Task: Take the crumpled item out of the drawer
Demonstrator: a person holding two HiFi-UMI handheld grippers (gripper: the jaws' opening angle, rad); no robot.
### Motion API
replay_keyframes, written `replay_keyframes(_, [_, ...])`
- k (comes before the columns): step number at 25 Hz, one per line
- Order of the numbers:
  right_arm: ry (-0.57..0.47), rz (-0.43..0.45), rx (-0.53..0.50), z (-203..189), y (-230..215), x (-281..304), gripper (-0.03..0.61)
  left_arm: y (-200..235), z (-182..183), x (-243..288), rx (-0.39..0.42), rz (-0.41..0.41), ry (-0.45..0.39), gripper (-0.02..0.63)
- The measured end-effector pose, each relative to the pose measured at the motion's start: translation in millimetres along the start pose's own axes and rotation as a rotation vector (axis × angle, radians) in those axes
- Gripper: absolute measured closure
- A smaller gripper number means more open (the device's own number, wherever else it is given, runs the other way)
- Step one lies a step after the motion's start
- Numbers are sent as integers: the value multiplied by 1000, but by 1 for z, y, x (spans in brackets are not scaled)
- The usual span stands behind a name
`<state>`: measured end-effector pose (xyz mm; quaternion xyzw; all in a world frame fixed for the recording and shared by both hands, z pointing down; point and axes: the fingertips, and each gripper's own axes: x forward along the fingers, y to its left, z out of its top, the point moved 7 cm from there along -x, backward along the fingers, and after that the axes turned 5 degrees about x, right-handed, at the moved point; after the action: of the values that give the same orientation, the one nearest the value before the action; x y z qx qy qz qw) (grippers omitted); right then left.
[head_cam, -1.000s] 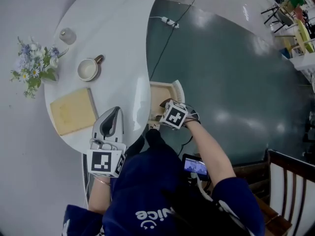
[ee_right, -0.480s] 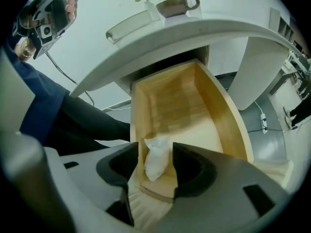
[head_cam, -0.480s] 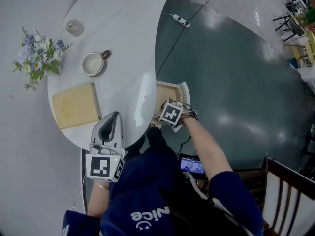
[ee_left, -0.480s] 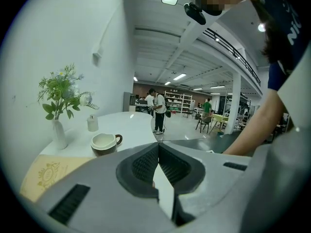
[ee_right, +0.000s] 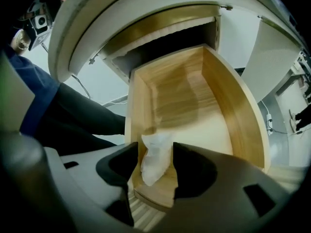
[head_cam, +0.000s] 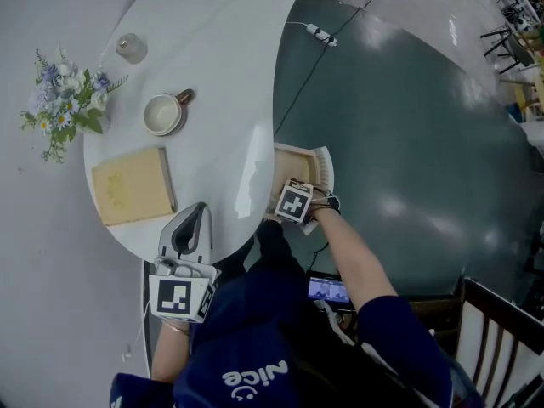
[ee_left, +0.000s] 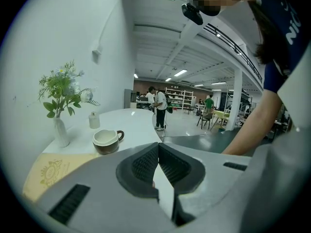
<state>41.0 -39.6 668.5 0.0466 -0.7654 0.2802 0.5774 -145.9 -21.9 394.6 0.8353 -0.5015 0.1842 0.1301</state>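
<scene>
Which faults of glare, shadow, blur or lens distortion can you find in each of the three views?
Head view: glare patches on the white table and the dark floor. Left gripper view: fisheye curving, black corners, the left claw blurred up close. Right gripper view: a shadow darkens the drawer at its back; the crumpled tissue shows bright.

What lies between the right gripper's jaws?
The crumpled white tissue, at the front of the open drawer; it fills the gap between the jaws of the right gripper, as the right gripper view shows.
</scene>
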Motion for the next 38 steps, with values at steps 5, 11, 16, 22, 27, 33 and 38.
replay_keyframes(5, [93, -3, 17, -7, -3, 13, 347, -2, -3, 0, 22, 7, 23, 609])
replay_keyframes(11, [146, -27, -6, -8, -4, 24, 364, -4, -6, 1, 26, 16, 39, 609])
replay_keyframes(16, [212, -26, 7, -14, -5, 31, 385, -7, -5, 0, 50, 10, 45, 609])
replay_keyframes(22, [213, -26, 2, -13, -5, 31, 482, -3, -8, -3, 43, 23, 55, 609])
replay_keyframes(27, [196, -25, -6, -12, -4, 28, 518, -4, -9, -4, 48, 23, 49, 609])
replay_keyframes(33, [144, -31, -16, -9, -4, 20, 537, -5, -10, -7, 54, 18, 42, 609])
replay_keyframes(38, [145, -40, -16, -8, -2, 15, 541, -6, -12, -6, 46, 11, 37, 609])
